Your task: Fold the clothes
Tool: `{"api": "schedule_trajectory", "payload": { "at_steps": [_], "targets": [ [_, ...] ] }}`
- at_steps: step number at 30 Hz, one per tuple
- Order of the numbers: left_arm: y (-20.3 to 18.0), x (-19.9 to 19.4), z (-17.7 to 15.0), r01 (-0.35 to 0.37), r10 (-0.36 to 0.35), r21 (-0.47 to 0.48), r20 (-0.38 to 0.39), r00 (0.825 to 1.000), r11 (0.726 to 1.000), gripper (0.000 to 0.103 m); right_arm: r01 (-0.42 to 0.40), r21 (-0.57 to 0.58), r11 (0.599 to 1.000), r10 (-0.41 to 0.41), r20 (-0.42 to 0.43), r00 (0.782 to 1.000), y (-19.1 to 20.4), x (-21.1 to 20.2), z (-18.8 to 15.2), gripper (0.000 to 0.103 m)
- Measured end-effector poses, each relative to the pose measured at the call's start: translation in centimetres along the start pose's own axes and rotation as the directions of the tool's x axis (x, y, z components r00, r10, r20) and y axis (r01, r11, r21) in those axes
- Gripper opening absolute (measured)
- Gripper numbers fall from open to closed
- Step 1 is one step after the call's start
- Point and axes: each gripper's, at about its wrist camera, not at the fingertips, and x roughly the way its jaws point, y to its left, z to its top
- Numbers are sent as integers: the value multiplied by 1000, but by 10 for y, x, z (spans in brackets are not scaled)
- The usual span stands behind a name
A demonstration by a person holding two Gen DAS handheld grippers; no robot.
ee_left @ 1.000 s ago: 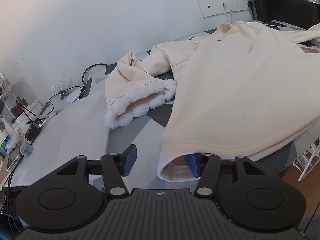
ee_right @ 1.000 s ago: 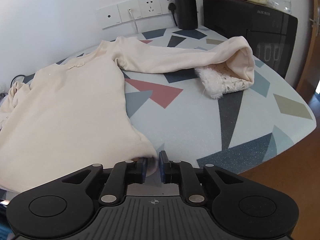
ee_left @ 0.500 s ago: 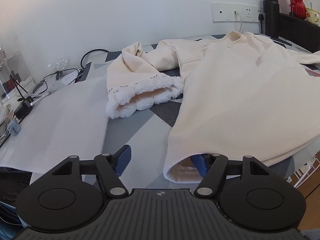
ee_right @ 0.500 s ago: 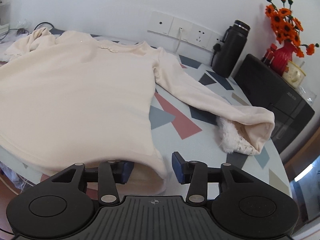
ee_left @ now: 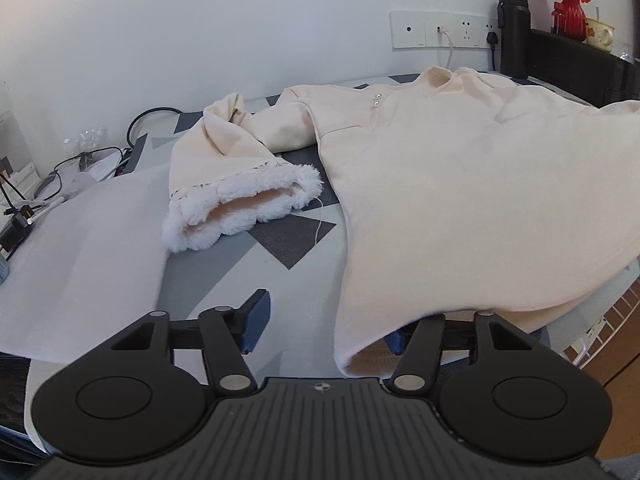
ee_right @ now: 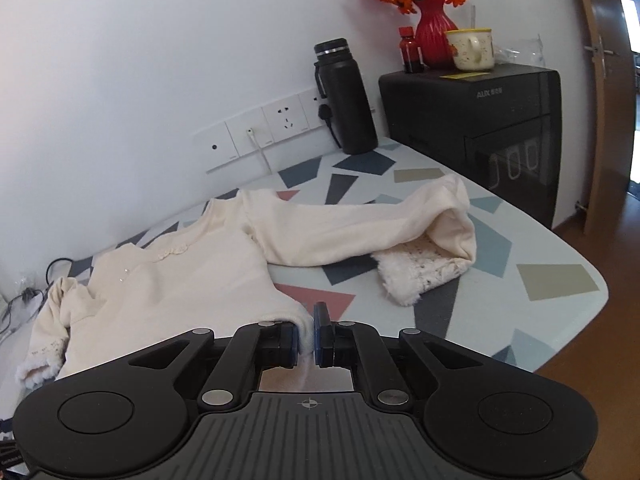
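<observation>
Overhead-lit patterned table (ee_right: 560, 280) by white wall, right fingers (ee_right: 306, 334) pinching sweater (ee_right: 180, 288) hem, left fingers (ee_left: 326, 322) closing around hem.

Both wrist views are evenly and softly lit by diffuse daylight, bright enough that the white wall (ee_left: 200, 40) reads clean, with only a grey falloff toward its upper corners. Shadows are faint and soft-edged: a thin dark band lies under the hem of the cream garment (ee_left: 460, 200), and the black gripper bodies stay deep and matte with small highlights on their rivets. Fisheye distortion bows the wall sockets (ee_right: 264, 136) and the table edge (ee_right: 592, 280), the corners vignette to black, and focus holds sharp without motion blur.
</observation>
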Motion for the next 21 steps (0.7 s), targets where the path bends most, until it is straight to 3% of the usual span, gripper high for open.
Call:
{"api": "schedule_trajectory", "payload": {
  "at_steps": [1,7,10,15,21],
  "targets": [
    [1,-1,2,28,-28,-4,-10,1000,1000,11,2,-2,1000,-2,-2,1000,-1,-1,-2,6],
    [19,-52,16,63,-56,-74,89,994,995,8,4,-10,1000,-4,27,1000,-4,-28,-1,6],
    [30,-79,21,98,-86,-109,112,990,989,8,6,-29,1000,-7,-15,1000,-9,-40,-3,6],
    [25,-88,1,145,-146,-136,0,989,980,8,26,-68,997,-37,-173,984,-12,-43,-17,6],
    [26,-75,-5,141,-158,-169,-89,983,975,8,1,-155,988,-40,-245,969,1,-32,-12,6]
  ]
}}
